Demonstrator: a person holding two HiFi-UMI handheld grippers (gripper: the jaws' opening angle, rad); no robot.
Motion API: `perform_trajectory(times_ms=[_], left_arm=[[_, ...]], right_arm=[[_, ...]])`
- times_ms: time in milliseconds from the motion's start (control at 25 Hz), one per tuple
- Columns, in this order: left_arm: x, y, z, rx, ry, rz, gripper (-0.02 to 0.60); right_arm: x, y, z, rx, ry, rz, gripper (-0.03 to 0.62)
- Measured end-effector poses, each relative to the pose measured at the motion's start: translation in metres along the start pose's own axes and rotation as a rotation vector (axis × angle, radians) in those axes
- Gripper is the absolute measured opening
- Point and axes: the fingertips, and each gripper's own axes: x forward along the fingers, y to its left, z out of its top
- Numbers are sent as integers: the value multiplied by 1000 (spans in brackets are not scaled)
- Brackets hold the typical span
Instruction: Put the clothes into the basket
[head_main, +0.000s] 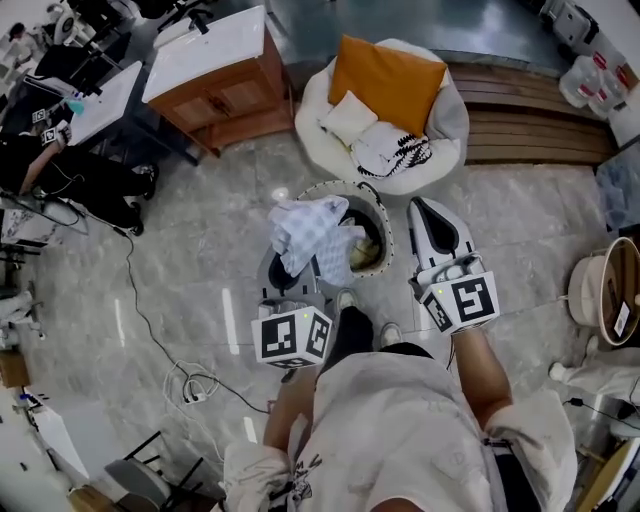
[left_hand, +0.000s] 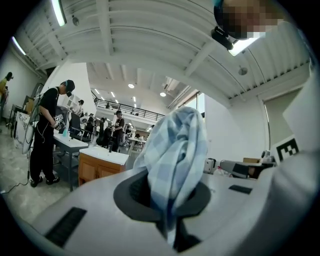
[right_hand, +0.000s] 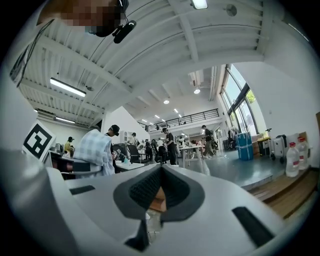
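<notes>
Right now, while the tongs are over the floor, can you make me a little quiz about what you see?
1. True or false: the left tongs are pinching a checked cloth.
2. What colour is the cushion on the white chair? A green, B orange, C purple.
3. Fill in the gap: in the head view, the cloth hangs just over the ____ on the floor.

Key
1. True.
2. B, orange.
3. Basket.
</notes>
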Motion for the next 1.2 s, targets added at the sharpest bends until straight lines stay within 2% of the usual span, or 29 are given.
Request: perform_trajectory(times_ms=[160, 440, 680, 1040, 1200], left_arm=[[24, 22, -15, -19, 42, -18, 35], [63, 56, -69, -73, 176, -54, 35], [93, 79, -120, -100, 294, -79, 35], [132, 103, -215, -100, 499, -88, 35], [143, 109, -262, -11, 589, -82, 35]], right_arm=[[31, 6, -11, -15, 26, 6, -12], [63, 16, -47, 3, 110, 4, -12], [79, 16, -78, 24, 168, -31, -12], [90, 4, -118, -9, 203, -143, -12], [89, 2, -132, 1, 231, -168, -12]])
